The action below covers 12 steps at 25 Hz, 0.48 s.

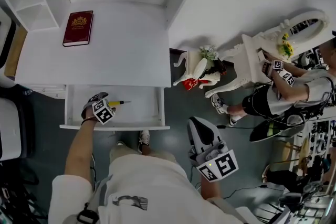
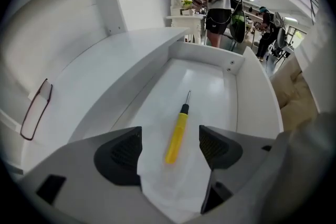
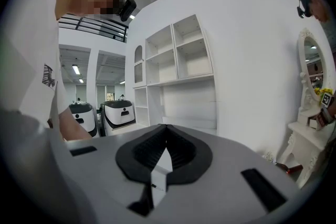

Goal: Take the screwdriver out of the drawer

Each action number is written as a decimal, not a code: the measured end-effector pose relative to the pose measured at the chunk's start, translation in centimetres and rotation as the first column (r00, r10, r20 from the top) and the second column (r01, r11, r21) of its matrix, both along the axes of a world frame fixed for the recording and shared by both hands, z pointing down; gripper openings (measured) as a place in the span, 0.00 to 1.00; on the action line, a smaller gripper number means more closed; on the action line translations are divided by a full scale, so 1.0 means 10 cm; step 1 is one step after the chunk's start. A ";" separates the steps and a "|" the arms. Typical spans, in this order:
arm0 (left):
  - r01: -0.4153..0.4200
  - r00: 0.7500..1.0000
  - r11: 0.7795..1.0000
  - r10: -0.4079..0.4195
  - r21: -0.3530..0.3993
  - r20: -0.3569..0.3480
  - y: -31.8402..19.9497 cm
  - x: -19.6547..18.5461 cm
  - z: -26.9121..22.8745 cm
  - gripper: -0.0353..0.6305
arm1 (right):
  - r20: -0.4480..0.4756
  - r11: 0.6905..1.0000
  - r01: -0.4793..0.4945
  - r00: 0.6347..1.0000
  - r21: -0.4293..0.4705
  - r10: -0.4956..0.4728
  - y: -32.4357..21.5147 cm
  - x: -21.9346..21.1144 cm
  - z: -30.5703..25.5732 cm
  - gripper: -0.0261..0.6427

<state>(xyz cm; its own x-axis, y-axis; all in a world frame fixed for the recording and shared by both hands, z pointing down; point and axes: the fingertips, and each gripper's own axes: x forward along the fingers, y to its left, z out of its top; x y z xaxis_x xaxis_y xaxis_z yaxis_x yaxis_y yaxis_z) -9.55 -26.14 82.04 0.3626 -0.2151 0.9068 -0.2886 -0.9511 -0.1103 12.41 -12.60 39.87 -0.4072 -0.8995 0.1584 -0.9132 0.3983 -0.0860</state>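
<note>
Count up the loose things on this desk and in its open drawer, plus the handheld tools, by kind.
Books: 1, the red book.
Screwdrivers: 1, the yellow screwdriver.
Handheld grippers: 2, the left gripper and the right gripper.
Total: 4.

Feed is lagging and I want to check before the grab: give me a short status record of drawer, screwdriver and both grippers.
drawer: open, pulled out below the desk top
screwdriver: yellow handle, lying flat on the drawer floor, tip pointing away from the left gripper
left gripper: down in the drawer, jaws apart, handle lined up between them, pads not on it
right gripper: outside the drawer, jaws together, nothing between them
other: red book lies on the desk top
</note>
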 end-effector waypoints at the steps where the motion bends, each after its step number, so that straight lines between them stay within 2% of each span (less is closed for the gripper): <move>1: -0.010 1.000 1.000 0.010 -0.009 0.004 0.01 0.01 0.02 0.58 | -0.001 1.000 -0.005 1.000 -0.003 0.005 0.01 0.00 0.01 0.05; 5: -0.048 0.999 0.998 0.049 -0.032 0.023 0.02 0.06 0.11 0.58 | -0.002 0.999 -0.037 0.999 -0.014 0.037 0.05 0.05 0.03 0.05; 9: -0.106 0.990 0.993 0.110 -0.045 0.088 0.05 0.08 0.27 0.58 | -0.004 0.998 -0.064 0.998 -0.025 0.064 0.09 0.07 0.06 0.05; 12: -0.127 0.986 0.990 0.133 -0.065 0.105 0.09 0.09 0.37 0.58 | -0.007 0.995 -0.095 0.995 -0.027 0.095 0.12 0.10 0.06 0.05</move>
<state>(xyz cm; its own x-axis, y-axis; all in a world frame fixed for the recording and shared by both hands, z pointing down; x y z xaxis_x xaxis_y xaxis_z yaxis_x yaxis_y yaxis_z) -8.60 -25.22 85.74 0.2831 -0.1189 0.9517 -0.1512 -0.9854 -0.0781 13.46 -11.39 40.50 -0.3194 -0.9293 0.1852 -0.9472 0.3076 -0.0903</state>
